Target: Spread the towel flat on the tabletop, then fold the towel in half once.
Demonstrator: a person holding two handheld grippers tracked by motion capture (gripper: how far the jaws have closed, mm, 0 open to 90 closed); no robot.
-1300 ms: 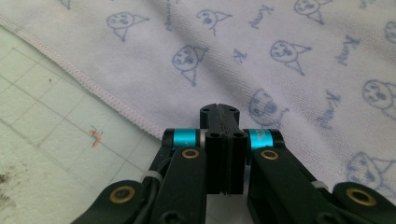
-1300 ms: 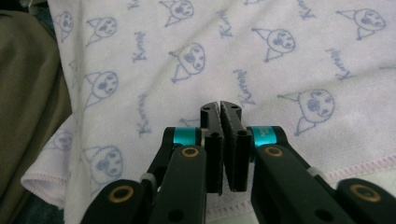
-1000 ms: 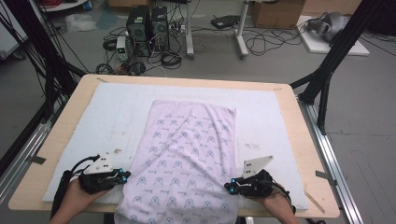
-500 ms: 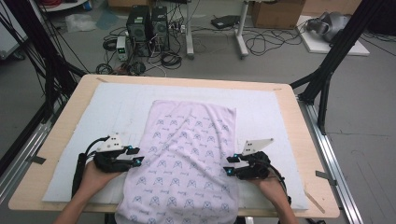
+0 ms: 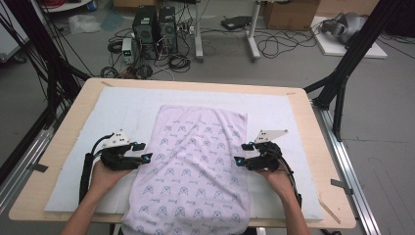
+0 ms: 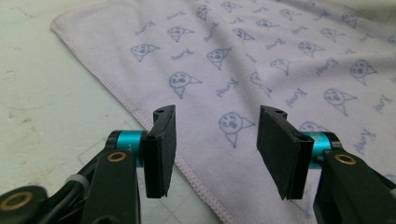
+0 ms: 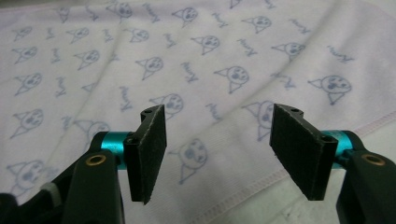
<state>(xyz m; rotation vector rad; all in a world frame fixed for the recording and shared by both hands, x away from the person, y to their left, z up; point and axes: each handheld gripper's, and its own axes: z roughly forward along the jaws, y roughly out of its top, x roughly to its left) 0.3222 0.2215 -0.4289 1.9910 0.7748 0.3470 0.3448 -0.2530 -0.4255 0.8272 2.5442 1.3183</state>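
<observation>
A pale lilac towel (image 5: 198, 166) printed with small blue cat faces lies flat on the white mat (image 5: 112, 112), and its near end hangs over the table's front edge. My left gripper (image 5: 143, 152) sits at the towel's left hem, pointing inward. In the left gripper view its jaws (image 6: 217, 154) stand apart over the hem (image 6: 187, 170), have just been opening, and hold nothing. My right gripper (image 5: 242, 153) is at the towel's right hem. In the right gripper view its jaws (image 7: 219, 154) have also just been opening, with only flat towel (image 7: 187, 51) beyond them.
The mat covers most of the wooden table (image 5: 318, 147). Black frame posts (image 5: 342, 73) stand at the table's left and right far corners. Metal rails (image 5: 352, 166) run along both sides. Computer towers (image 5: 154, 24) and cables lie on the floor beyond.
Both hands moved away from the table's near edge, up along the towel's sides. Both grippers' jaws went from shut to apart. The towel lies as before.
</observation>
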